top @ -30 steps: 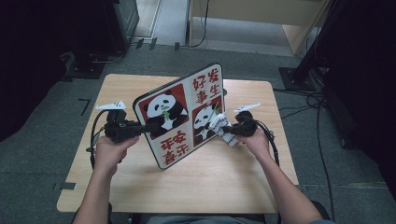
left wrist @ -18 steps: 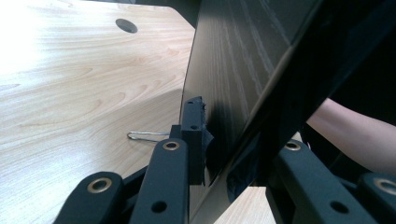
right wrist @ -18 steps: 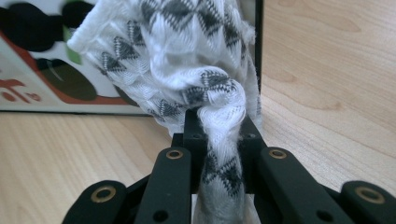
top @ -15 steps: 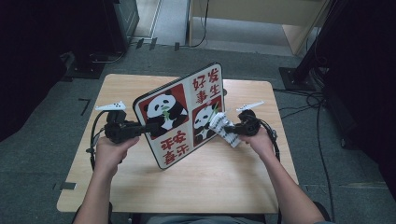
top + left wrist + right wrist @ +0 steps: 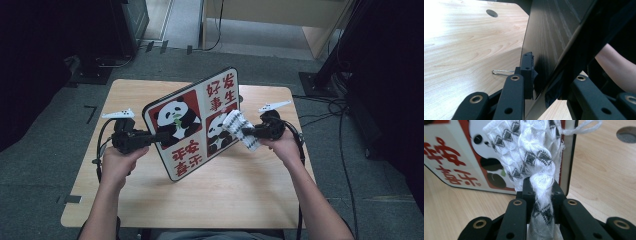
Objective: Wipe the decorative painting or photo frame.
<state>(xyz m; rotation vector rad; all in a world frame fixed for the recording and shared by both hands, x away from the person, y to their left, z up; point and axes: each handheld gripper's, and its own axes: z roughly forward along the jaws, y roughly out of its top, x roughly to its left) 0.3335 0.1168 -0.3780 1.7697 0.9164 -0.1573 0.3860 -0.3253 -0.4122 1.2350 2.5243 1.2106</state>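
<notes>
A panda board [image 5: 192,125] with red characters stands tilted on one corner on the wooden table [image 5: 225,200]. My left gripper [image 5: 159,135] is shut on its left edge; in the left gripper view its jaws clamp the dark wood-grain back of the board [image 5: 549,37], with the gripper [image 5: 544,77] straddling the edge. My right gripper [image 5: 247,131] is shut on a white cloth [image 5: 239,127] with a grey diamond pattern, pressed against the right-hand panda picture. In the right gripper view the cloth [image 5: 531,150] bunches out of my gripper [image 5: 541,188] onto the board's face [image 5: 454,157].
A thin metal wire loop [image 5: 502,72] lies on the table behind the board. A round cable hole [image 5: 627,133] sits in the tabletop near its far edge. Cables [image 5: 325,117] trail on the floor to the right, and dark equipment [image 5: 120,30] stands beyond the far left corner.
My right gripper has moved up a little with the cloth across the board's face. The left gripper and the board have stayed where they were.
</notes>
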